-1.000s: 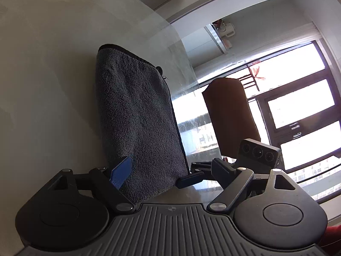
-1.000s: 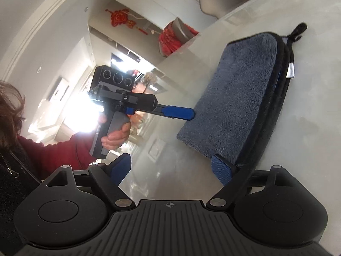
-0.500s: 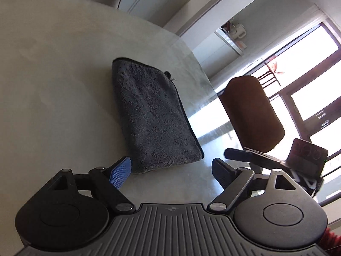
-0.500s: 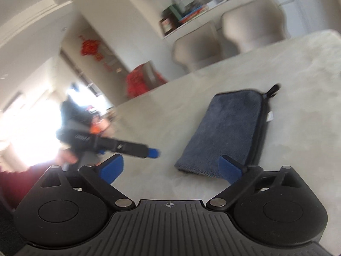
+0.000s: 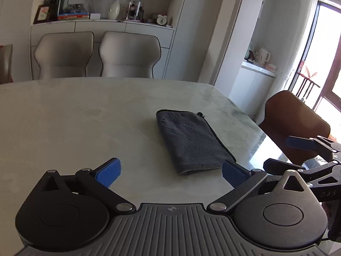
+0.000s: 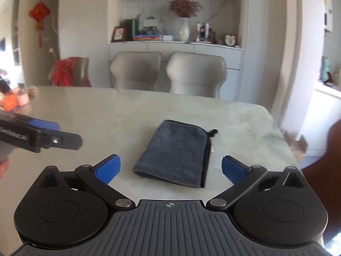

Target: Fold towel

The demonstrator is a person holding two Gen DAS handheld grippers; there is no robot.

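A dark grey towel (image 5: 191,140) lies folded into a narrow rectangle on the pale stone table (image 5: 74,123); it also shows in the right wrist view (image 6: 177,153). A black hanging loop sticks out at its far right corner. My left gripper (image 5: 170,171) is open and empty, held above the table a little short of the towel's near edge. My right gripper (image 6: 170,168) is open and empty, also just short of the towel. Each gripper shows at the edge of the other's view, the right one (image 5: 302,149) and the left one (image 6: 42,136).
Two beige chairs (image 6: 168,74) stand at the table's far side. A brown chair (image 5: 294,125) stands off the right edge. A sideboard (image 6: 174,42) with a vase, books and frames is against the back wall. Orange items (image 6: 15,100) sit at the table's far left.
Both grippers have pulled back from the towel's near edge and levelled out. The towel stays folded on the table, now farther away in both views.
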